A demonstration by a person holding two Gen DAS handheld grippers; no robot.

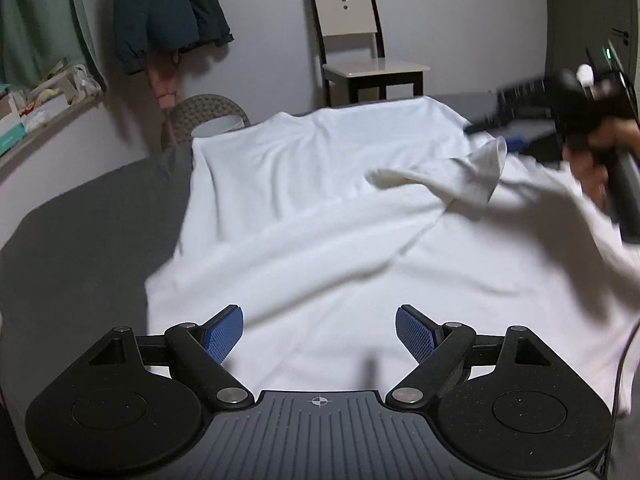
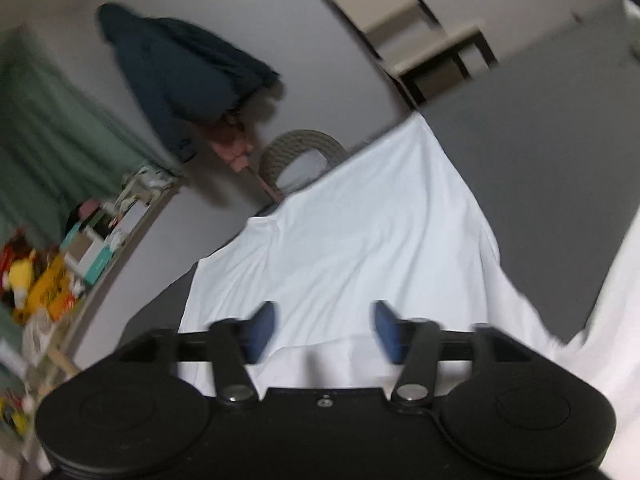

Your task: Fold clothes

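A white T-shirt [image 1: 320, 208] lies spread over a grey bed surface [image 1: 88, 216], wrinkled, with one short sleeve [image 1: 460, 176] flipped inward on the right. My left gripper [image 1: 319, 332] hovers open over the shirt's near part, nothing between its blue pads [image 1: 224, 332]. In the right wrist view, which is tilted and blurred, my right gripper [image 2: 326, 330] is open above the shirt [image 2: 360, 240], holding nothing. A person's hand [image 1: 588, 168] holds that gripper up at the right edge, just beyond the flipped sleeve.
A beige chair [image 1: 352, 40] stands against the far wall. A woven basket [image 1: 208, 116] sits by the bed's far left corner. A dark blue jacket [image 1: 164, 12] hangs beside a green curtain [image 1: 36, 20]. A shelf with boxes [image 1: 36, 104] runs along the left.
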